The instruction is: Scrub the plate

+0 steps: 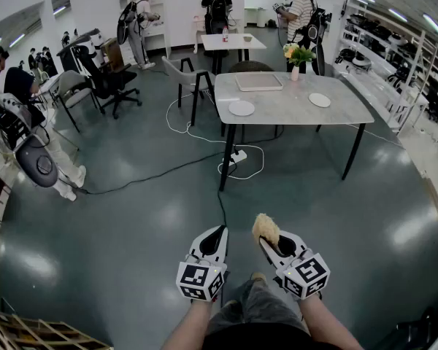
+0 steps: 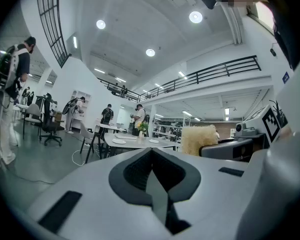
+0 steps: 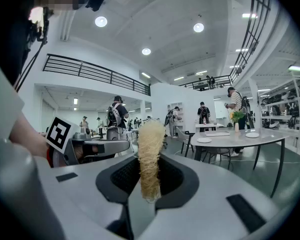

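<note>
Two white plates lie on a grey marble table well ahead of me: one plate near its left front, the other plate to the right. My right gripper is shut on a yellowish loofah scrubber, which stands up between the jaws. My left gripper is shut with nothing in it, close beside the right one. Both hang over the floor, far short of the table. In the left gripper view the scrubber shows to the right.
A tray and a flower vase stand on the table's far side. A white cable and power strip lie on the floor under its left end. Chairs, a second table and several people stand around the room.
</note>
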`<state>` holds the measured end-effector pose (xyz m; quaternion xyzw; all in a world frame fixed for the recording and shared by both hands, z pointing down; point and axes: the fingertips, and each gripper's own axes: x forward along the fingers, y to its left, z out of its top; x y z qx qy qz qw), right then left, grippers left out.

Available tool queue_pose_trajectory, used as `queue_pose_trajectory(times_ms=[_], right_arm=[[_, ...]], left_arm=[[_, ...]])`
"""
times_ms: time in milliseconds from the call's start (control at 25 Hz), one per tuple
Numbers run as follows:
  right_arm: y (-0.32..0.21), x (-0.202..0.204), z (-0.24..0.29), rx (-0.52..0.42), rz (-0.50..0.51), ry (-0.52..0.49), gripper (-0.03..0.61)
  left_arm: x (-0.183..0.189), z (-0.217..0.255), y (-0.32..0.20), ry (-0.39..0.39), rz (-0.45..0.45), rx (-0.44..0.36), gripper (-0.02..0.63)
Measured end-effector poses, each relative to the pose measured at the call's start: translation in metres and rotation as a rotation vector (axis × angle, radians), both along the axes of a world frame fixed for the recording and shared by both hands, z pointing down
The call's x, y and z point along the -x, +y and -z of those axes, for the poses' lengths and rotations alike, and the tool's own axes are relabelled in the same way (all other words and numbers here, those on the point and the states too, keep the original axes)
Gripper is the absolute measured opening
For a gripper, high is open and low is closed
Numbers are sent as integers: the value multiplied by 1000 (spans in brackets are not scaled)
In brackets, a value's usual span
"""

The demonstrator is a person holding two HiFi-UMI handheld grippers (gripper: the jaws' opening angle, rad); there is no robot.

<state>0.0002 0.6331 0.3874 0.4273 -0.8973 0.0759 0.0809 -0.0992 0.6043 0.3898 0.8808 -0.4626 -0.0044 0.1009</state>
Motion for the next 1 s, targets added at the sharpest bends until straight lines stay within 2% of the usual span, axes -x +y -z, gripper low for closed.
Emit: queue_pose_trajectory(times_ms=[280, 640, 840, 1000], right_arm=[[-3, 8, -2, 0, 10, 4, 88], [-17, 0, -8, 23, -16, -12, 89], [-48, -16, -15, 41, -29, -35, 89], [-94, -26, -27, 62, -34, -44, 89]], left_arm=[[5, -3, -2, -3, 4, 6, 14], [-1, -18, -16, 3, -10, 49, 14], [-18, -27, -46, -2, -31, 66, 14], [-25, -38, -91, -16, -33, 85, 14]])
